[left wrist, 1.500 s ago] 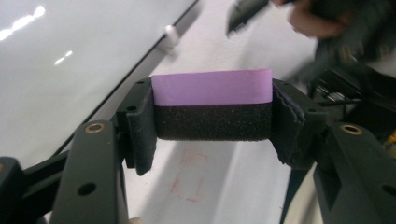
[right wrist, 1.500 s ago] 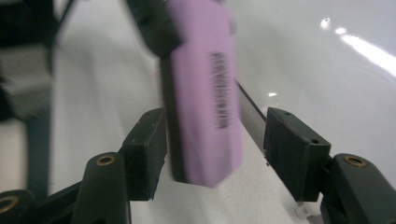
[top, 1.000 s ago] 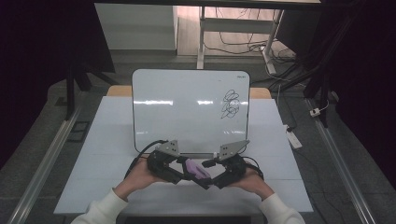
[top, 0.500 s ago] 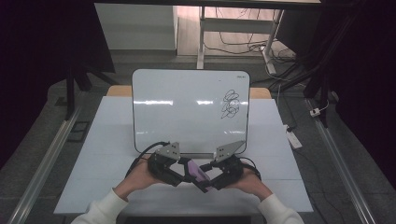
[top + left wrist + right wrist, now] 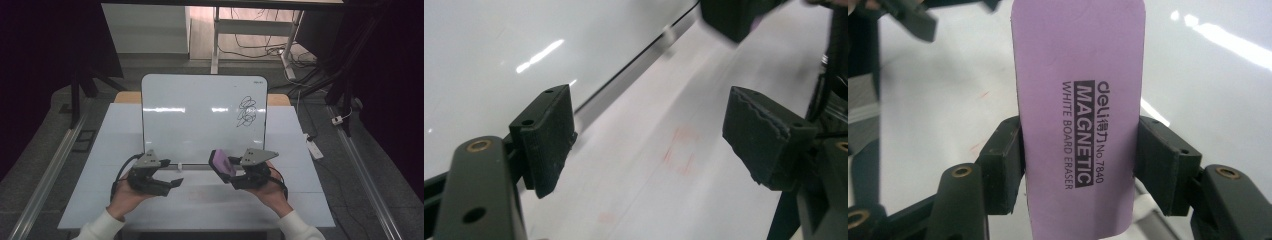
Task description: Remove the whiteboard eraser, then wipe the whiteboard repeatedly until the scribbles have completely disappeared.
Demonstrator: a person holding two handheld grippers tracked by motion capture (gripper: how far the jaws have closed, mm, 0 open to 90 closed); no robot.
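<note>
Nearest the person, both hands sat over the front of the white table (image 5: 200,205), in front of the whiteboard (image 5: 200,120) that stood on it. The left gripper (image 5: 171,183) hovered before the board's lower left corner, clear of the board. Its jaws had just been opening and stood apart with nothing between them; in the left gripper view the pads (image 5: 549,135) framed bare tabletop with faint red smudges, the board's bottom edge running close by.

The right gripper (image 5: 227,172) was before the board's lower middle, a little right of centre. Its jaws were clamped on the purple eraser (image 5: 222,163), which had closed in on it within the last second. In the right gripper view the eraser (image 5: 1078,115) stood lengthwise between the two pads, gripped by its long sides, printed face toward the camera. It was lifted off the table, just in front of the board's bottom edge.

Farther up the board, near its upper right, was a black scribble (image 5: 246,111), well apart from the eraser.
</note>
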